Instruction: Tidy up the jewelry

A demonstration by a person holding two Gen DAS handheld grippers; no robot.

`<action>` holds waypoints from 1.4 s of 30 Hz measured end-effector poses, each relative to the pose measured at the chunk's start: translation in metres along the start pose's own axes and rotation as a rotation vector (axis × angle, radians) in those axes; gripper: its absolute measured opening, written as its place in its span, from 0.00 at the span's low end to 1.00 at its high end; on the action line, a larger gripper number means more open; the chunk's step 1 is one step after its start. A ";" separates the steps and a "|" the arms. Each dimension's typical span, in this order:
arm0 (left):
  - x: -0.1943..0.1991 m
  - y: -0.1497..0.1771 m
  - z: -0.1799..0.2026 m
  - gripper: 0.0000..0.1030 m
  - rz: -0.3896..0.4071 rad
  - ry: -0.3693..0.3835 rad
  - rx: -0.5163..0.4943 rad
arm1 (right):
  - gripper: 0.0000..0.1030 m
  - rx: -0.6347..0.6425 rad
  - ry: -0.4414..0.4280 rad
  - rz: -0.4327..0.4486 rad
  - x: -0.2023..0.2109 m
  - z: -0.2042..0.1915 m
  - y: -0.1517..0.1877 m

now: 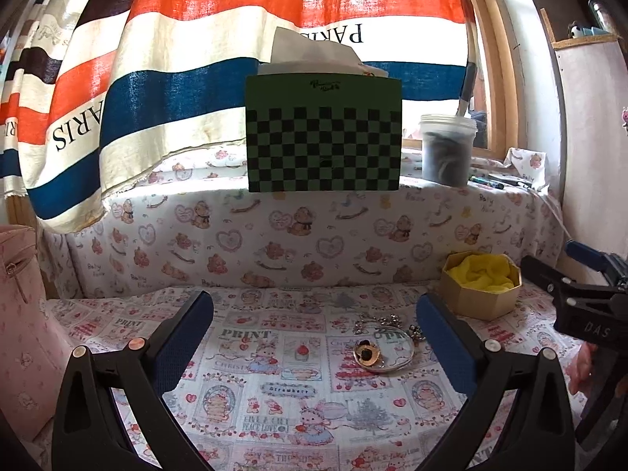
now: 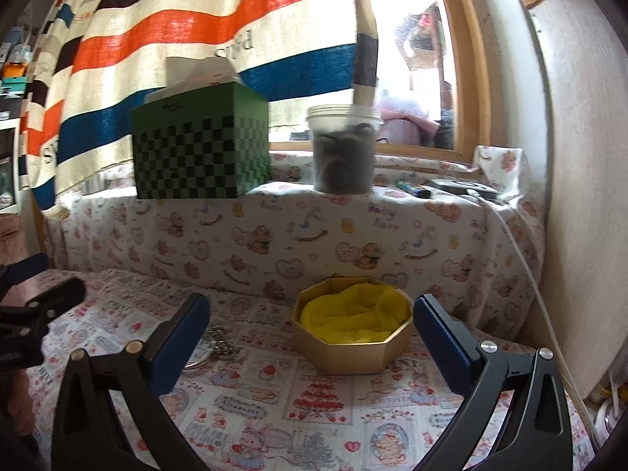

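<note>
Gold-walled box (image 2: 353, 347) is my landmark: the jewelry (image 1: 382, 347) lies just left of it, nearer my left claw (image 1: 314, 337), ahead-right. Both it and my right claw (image 2: 310, 337) gape, holding nothing.

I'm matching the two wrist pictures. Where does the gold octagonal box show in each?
Left wrist: gold octagonal box at right, beyond the right finger.
Right wrist: gold octagonal box centre, between the fingers.
Shared landmark: green checkered box on the ledge.
</note>
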State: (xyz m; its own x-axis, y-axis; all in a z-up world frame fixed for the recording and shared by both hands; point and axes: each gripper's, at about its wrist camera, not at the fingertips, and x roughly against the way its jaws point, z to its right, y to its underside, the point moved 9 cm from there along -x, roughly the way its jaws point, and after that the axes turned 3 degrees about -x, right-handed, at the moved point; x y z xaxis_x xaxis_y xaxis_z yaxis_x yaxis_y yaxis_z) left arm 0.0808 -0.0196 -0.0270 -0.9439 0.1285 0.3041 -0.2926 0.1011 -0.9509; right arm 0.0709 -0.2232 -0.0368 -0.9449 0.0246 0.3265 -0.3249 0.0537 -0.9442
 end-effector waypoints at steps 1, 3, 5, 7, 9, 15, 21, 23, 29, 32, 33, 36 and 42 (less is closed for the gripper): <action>0.000 0.000 0.001 1.00 -0.001 -0.006 -0.006 | 1.00 -0.007 -0.004 0.000 0.000 0.001 0.000; 0.000 0.000 0.002 1.00 -0.001 -0.010 -0.012 | 1.00 0.001 -0.003 -0.005 -0.001 0.000 0.000; -0.001 0.001 -0.001 1.00 -0.008 -0.023 -0.005 | 1.00 0.018 -0.007 -0.003 -0.001 -0.004 0.000; -0.003 0.002 -0.003 1.00 -0.020 -0.027 0.004 | 1.00 0.031 -0.015 0.002 0.001 -0.007 0.000; -0.005 0.003 -0.005 1.00 -0.031 -0.031 0.010 | 1.00 0.034 -0.019 0.001 0.001 -0.007 0.000; -0.004 0.004 -0.005 1.00 -0.027 -0.031 0.007 | 1.00 0.022 -0.013 0.001 0.001 -0.005 0.000; -0.007 0.004 -0.004 1.00 -0.038 -0.017 0.007 | 1.00 0.026 -0.014 -0.003 0.001 -0.005 0.000; -0.008 0.005 -0.004 1.00 -0.045 -0.018 0.007 | 1.00 0.028 -0.015 -0.007 0.000 -0.006 0.000; -0.008 0.005 -0.004 1.00 -0.047 -0.014 0.010 | 1.00 0.040 -0.019 -0.016 -0.002 -0.009 0.001; -0.009 0.006 -0.006 1.00 -0.049 -0.021 0.021 | 1.00 0.033 -0.013 -0.011 -0.001 -0.008 0.001; -0.009 0.006 -0.006 1.00 -0.051 -0.023 0.022 | 1.00 0.029 -0.012 -0.012 -0.001 -0.007 0.001; -0.009 0.007 -0.006 1.00 -0.053 -0.039 0.014 | 1.00 0.016 -0.009 -0.020 -0.003 -0.004 0.001; -0.005 0.004 -0.009 1.00 -0.025 -0.058 0.019 | 1.00 0.013 0.001 -0.019 -0.002 -0.003 0.002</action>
State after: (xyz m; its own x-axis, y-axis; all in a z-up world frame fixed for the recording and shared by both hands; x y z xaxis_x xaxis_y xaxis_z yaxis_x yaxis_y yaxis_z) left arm 0.0862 -0.0111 -0.0315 -0.9433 0.0684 0.3247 -0.3188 0.0851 -0.9440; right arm 0.0724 -0.2201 -0.0391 -0.9385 0.0246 0.3445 -0.3434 0.0415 -0.9383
